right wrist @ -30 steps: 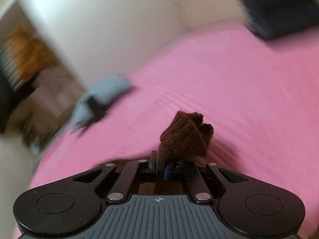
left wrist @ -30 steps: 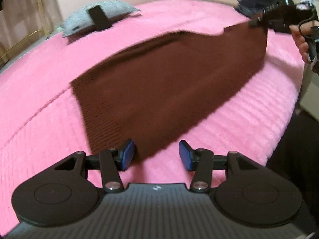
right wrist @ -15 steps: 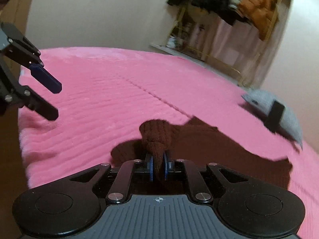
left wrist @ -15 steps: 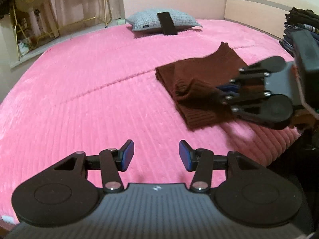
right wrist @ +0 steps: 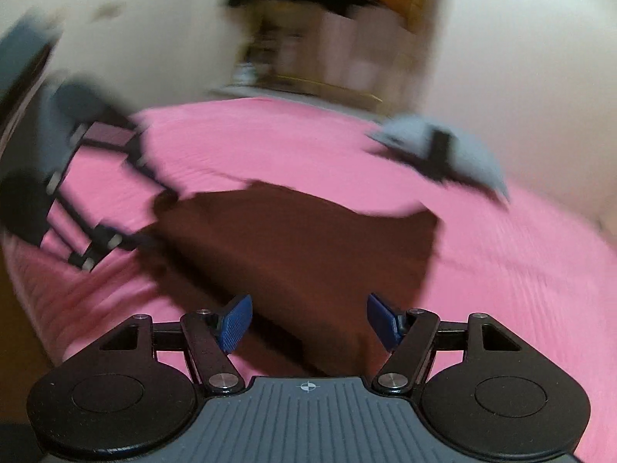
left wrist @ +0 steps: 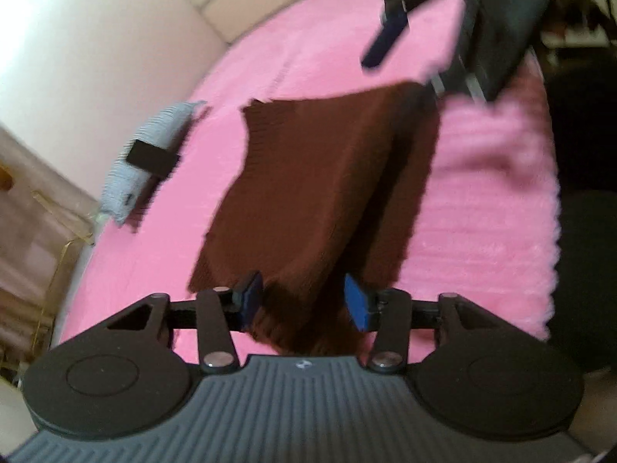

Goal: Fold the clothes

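- Most of both views is filled by the pink bed (left wrist: 482, 200), which serves as the folding surface; it spreads ahead of and under both tools, so the cloth has a broad soft place to lie flat.
- Ahead of the left tool (left wrist: 304, 303), the brown knitted garment (left wrist: 316, 177) lies on the bed folded to a rough rectangle, with one layer doubled over along the side towards the right tool; its near ribbed hem reaches in between the left tool's blue pads.
- Left tool: its jaws are closing with that hem between them, though the pads do not look pressed on the knit yet; judging by the placing, it takes the near edge for the next fold.
- Right tool (right wrist: 308, 322): its jaws are opening and nothing is gripped; the garment's edge passes below and between the pads, which suggests a corner just let go there to lay the fold.
- Beyond the garment, well away from both tools, a small grey pillow (left wrist: 154, 142) carries a dark flat object (left wrist: 150, 158), out of the folding area.
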Action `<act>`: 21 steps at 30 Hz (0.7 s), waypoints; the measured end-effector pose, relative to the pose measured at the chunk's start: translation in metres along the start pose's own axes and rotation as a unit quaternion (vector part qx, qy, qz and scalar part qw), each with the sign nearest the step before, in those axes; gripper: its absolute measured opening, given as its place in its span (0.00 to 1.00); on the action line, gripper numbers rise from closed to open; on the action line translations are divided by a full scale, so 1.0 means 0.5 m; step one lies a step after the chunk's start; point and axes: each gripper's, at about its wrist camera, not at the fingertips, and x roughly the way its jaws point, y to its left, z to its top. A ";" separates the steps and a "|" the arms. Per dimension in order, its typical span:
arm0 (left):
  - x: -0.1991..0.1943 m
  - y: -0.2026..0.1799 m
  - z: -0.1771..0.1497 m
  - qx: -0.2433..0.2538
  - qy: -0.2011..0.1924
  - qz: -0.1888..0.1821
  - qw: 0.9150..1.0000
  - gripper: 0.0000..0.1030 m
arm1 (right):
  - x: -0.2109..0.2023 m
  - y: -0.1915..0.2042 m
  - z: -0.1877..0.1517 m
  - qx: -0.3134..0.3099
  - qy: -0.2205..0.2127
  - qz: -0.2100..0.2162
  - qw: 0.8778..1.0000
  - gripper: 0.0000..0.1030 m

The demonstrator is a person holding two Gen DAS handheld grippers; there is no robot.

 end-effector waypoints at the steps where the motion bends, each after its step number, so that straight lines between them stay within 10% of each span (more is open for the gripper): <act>1: 0.016 0.003 -0.008 -0.004 0.018 -0.012 1.000 0.13 | -0.004 -0.031 0.001 0.043 0.001 -0.001 0.999 0.66; 12: 0.019 -0.013 -0.031 -0.038 0.048 -0.006 0.998 0.09 | 0.029 -0.170 -0.045 0.271 0.034 0.033 0.961 0.66; 21: 0.011 -0.024 -0.023 -0.051 0.064 -0.008 0.997 0.08 | 0.011 -0.178 -0.033 0.247 0.023 0.054 0.967 0.66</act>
